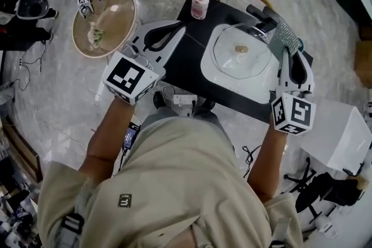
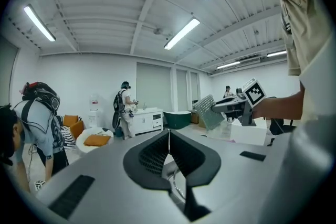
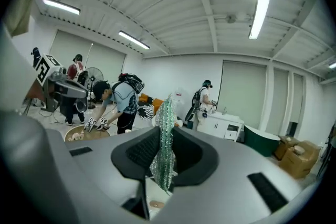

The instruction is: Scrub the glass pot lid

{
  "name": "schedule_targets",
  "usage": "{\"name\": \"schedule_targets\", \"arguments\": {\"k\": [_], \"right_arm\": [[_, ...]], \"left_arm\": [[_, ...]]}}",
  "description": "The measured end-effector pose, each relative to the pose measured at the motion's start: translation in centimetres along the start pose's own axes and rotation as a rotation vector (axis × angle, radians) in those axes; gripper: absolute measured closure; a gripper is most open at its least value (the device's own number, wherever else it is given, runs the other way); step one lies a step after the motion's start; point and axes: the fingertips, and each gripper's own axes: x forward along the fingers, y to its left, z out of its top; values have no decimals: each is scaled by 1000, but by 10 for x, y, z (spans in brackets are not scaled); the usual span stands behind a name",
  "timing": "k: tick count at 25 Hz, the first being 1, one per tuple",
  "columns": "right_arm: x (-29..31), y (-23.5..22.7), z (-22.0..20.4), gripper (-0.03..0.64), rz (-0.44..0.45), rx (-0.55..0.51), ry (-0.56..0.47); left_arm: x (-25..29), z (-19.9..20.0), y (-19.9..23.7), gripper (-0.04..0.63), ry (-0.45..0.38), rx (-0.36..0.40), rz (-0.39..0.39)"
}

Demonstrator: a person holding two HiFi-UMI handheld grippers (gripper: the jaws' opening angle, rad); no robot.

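Hovering over the counter [image 1: 189,69], I see the glass pot lid [image 1: 241,58] lying in the white basin [image 1: 210,75] by its right edge. My right tool [image 1: 289,49] pinches a glittery scrub pad [image 1: 285,36] just above the lid, and my left tool [image 1: 158,38] is closed on nothing. Any further scrubbing needs the pad pressed flat on the glass.

The glass pot lid [image 1: 241,55] lies in the basin [image 1: 210,75] on the table [image 1: 183,69]. 1 bottle [image 1: 199,5] stands behind, at the far-left corner. The left gripper [image 1: 174,33] is left of the basin. The right gripper [image 1: 290,52] is at its right (scrub pad [image 1: 285,36] between the jaws), seemingly above the rim.
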Motion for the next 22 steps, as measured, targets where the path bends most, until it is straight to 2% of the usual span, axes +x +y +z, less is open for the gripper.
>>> {"name": "schedule_targets", "arguments": {"k": [8, 12, 19, 22], "right_arm": [[-39, 19, 54, 535, 47, 24, -105], [-60, 41, 73, 537, 103, 5, -137], [-77, 73, 83, 538, 148, -12, -142], [-78, 79, 81, 537, 152, -12, -136]], "left_arm": [[-32, 14, -8, 574, -13, 17, -7], [-50, 15, -13, 574, -20, 23, -11], [-70, 11, -15, 574, -21, -4, -11], [-76, 2, -15, 574, -3, 27, -17]]}}
